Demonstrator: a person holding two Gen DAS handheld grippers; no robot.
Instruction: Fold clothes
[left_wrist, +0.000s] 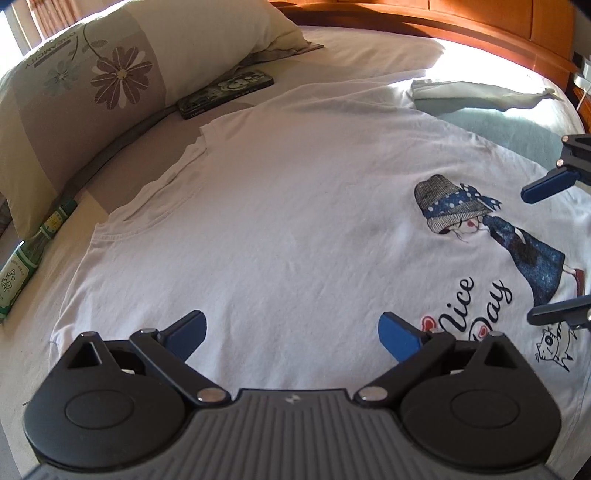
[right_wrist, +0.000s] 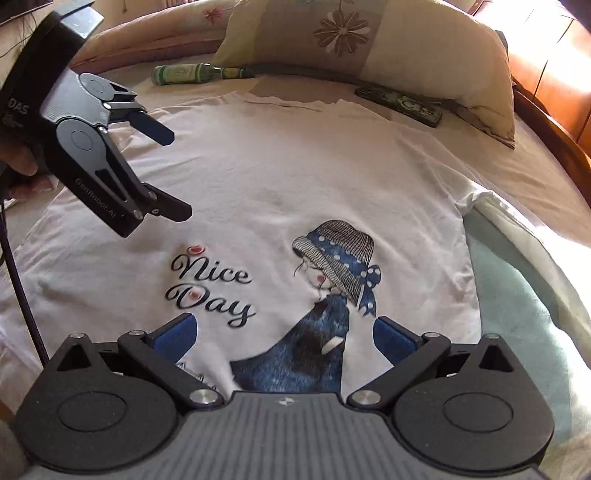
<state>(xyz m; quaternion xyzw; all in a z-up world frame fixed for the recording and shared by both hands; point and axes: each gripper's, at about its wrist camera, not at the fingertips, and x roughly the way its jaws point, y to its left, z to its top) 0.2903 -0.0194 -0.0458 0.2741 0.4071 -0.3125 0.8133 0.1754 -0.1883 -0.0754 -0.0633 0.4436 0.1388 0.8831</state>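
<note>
the white t-shirt (right_wrist: 258, 177) carries "nice day" in black script beside a printed girl in a hat. the pillow (left_wrist: 74, 74) has a small line reading "dreamcity" by its flower. the left gripper (right_wrist: 173, 173) shows "cenrobot.ai", or close to it, along its arm, and the black strap above it ends in "das". the green bottle's (right_wrist: 192, 72) label is too small to read.

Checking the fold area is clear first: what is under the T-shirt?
The T-shirt lies flat on the bedsheet, with a teal cloth showing past one edge. How far the cloth runs underneath is hidden, as is anything else beneath.
</note>
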